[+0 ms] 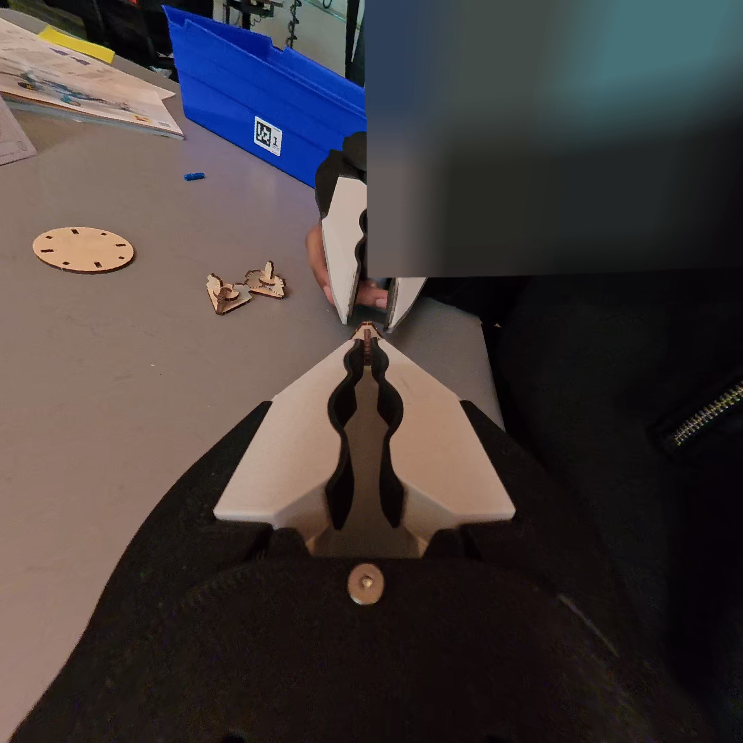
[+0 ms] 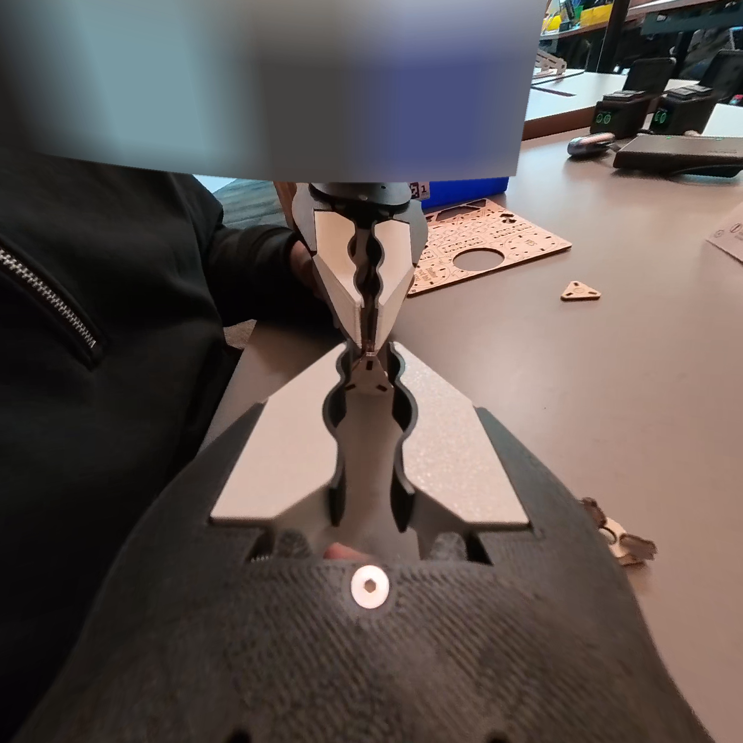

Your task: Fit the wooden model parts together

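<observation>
left gripper (image 1: 365,345) pinches a wood peg (image 1: 366,347); right gripper (image 2: 366,376) spread around triangle (image 2: 368,378) at the peg; keep both square.

We see a workshop or a maker lab. A grey tabletop (image 1: 120,382) carries small laser-cut wooden parts: a round disc with slots (image 1: 83,250), two small assembled pieces (image 1: 245,287) to the right of the disc, and a flat wooden sheet (image 2: 494,245) with shapes cut out of it. Behind the disc stands a blue plastic bin (image 1: 249,88) with a square marker sticker. To the left of the bin lie printed instruction sheets (image 1: 80,88). Beyond the wooden sheet we see black electronic devices (image 2: 643,112) and further shelves with yellow boxes (image 2: 595,14).
</observation>
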`<state>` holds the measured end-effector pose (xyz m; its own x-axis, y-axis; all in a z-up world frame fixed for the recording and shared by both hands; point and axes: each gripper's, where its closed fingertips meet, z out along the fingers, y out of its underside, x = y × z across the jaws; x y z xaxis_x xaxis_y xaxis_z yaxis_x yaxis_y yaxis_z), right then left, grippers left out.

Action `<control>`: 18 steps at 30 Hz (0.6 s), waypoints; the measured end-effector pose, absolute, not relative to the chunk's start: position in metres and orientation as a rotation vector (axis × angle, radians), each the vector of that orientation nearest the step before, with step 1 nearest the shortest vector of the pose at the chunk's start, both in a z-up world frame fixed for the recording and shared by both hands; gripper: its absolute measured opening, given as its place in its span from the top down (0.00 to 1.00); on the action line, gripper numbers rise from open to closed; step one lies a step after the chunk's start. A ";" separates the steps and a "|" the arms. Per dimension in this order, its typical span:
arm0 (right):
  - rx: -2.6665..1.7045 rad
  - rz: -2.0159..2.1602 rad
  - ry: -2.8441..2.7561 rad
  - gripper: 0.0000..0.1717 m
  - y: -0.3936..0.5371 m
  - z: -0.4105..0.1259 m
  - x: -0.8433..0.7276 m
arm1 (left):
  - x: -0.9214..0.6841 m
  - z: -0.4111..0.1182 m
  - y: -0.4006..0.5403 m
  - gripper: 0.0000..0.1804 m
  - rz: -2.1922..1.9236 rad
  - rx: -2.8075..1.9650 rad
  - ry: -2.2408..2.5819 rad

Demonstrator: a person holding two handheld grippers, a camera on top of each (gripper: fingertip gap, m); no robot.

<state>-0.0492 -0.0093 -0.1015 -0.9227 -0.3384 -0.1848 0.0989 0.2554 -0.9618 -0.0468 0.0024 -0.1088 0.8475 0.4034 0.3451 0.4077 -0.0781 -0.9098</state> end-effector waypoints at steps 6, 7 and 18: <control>-0.231 -1.693 2.177 0.94 -0.009 -0.103 -0.048 | -0.046 -0.106 0.001 0.99 -0.029 -1.663 -0.631; -0.236 -1.694 2.175 0.95 -0.009 -0.102 -0.047 | -0.046 -0.106 0.001 0.99 -0.029 -1.665 -0.629; -0.292 -1.742 2.110 0.97 -0.004 -0.094 -0.040 | -0.039 -0.098 0.005 0.99 0.007 -1.655 -0.554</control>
<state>-0.0399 -0.0042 -0.0944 -0.9033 -0.3972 -0.1619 0.0837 0.2070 -0.9748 -0.0395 0.0054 -0.0978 0.8816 0.3573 0.3083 0.3496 -0.0557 -0.9352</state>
